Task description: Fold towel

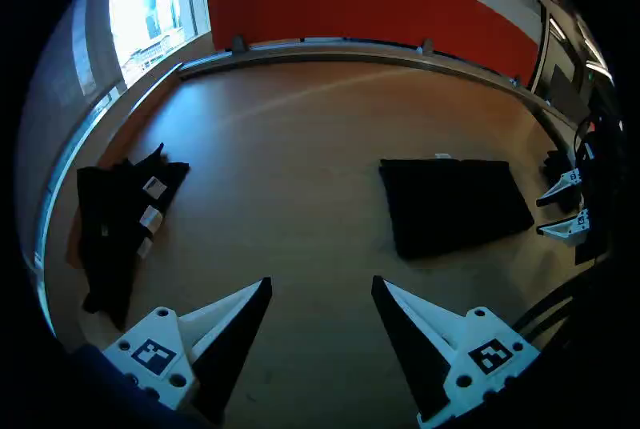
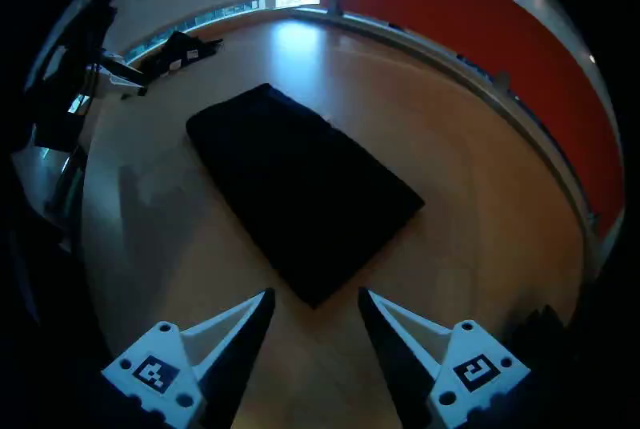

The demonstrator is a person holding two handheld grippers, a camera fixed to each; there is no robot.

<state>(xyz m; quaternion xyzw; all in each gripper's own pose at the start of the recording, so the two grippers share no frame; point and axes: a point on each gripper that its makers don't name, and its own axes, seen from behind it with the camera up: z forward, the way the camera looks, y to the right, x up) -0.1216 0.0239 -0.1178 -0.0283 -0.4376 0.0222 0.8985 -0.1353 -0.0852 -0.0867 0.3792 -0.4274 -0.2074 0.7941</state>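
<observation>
A black towel lies flat on the wooden table as a folded rectangle, ahead and to the right of my left gripper. That gripper is open and holds nothing. My right gripper shows at the towel's right edge, its white fingers apart. In the right gripper view the towel stretches away diagonally, and its near corner lies just ahead of the open right gripper. The left gripper hangs at the far left, held by a dark-sleeved arm.
A pile of dark towels with white tags lies at the table's left side, and it appears as a far heap near the window. A red partition runs along the table's back edge. Bare wood surrounds the flat towel.
</observation>
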